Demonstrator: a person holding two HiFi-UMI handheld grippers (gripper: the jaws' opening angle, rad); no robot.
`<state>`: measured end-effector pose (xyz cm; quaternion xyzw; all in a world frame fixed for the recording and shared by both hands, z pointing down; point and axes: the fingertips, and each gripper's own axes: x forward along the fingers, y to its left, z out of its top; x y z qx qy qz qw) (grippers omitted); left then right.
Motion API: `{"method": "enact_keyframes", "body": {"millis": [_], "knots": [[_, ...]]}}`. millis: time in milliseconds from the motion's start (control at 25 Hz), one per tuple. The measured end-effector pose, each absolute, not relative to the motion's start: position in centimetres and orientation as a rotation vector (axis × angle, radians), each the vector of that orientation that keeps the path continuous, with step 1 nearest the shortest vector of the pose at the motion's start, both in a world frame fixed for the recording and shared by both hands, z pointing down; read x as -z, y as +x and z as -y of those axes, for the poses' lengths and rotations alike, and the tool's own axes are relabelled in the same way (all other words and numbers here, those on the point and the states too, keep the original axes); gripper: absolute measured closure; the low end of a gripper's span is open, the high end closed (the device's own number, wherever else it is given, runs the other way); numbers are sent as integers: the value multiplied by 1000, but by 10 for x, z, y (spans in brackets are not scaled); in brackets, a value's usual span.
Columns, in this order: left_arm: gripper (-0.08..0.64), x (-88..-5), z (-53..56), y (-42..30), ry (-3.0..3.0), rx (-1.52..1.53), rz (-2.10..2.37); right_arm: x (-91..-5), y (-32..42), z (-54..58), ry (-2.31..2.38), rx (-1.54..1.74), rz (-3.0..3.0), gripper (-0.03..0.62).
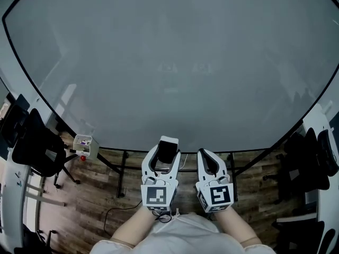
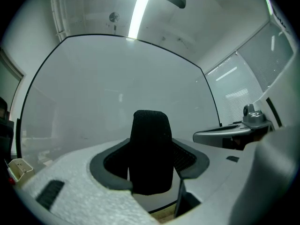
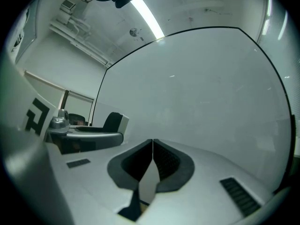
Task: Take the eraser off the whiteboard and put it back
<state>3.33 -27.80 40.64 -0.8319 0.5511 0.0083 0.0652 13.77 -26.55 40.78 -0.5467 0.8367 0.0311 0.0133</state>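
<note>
A large whiteboard [image 1: 169, 62] fills the head view, its surface bare. The eraser [image 1: 168, 148], black felt with a white back, stands upright between the jaws of my left gripper [image 1: 167, 152], which is shut on it just in front of the board's lower edge. In the left gripper view the eraser [image 2: 150, 149] rises between the dark pads [image 2: 185, 161], felt side toward the camera. My right gripper [image 1: 207, 157] is beside the left one, shut and holding nothing; its pads [image 3: 164, 161] meet in the right gripper view.
A small white box [image 1: 85, 144] with markers hangs at the board's lower left. Black chairs stand at the left [image 1: 37, 147] and at the right [image 1: 312, 157]. The board's stand legs [image 1: 122, 173] and a cable [image 1: 114, 213] are on the wooden floor below.
</note>
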Motion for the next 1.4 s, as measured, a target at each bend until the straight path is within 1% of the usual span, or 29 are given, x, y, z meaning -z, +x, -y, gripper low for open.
{"method": "enact_keyframes", "body": {"millis": [680,960,1160,1400], "knots": [[301,-391,288,33,-2511,-60,-1679,-405,134,272,-1693,-97,-2608,565],[301,-342,308,34,-2412,-145,-1616,-391,137,285,-1692,-117,-2577,565],[301,-305,324,33,-2348,-192,-1649,-388,136,290,-1687,-135,-2582,565],[301,-283,342,33,-2270,-222,-1660,-388,134,292,-1683,-122,-2593,565]]}}
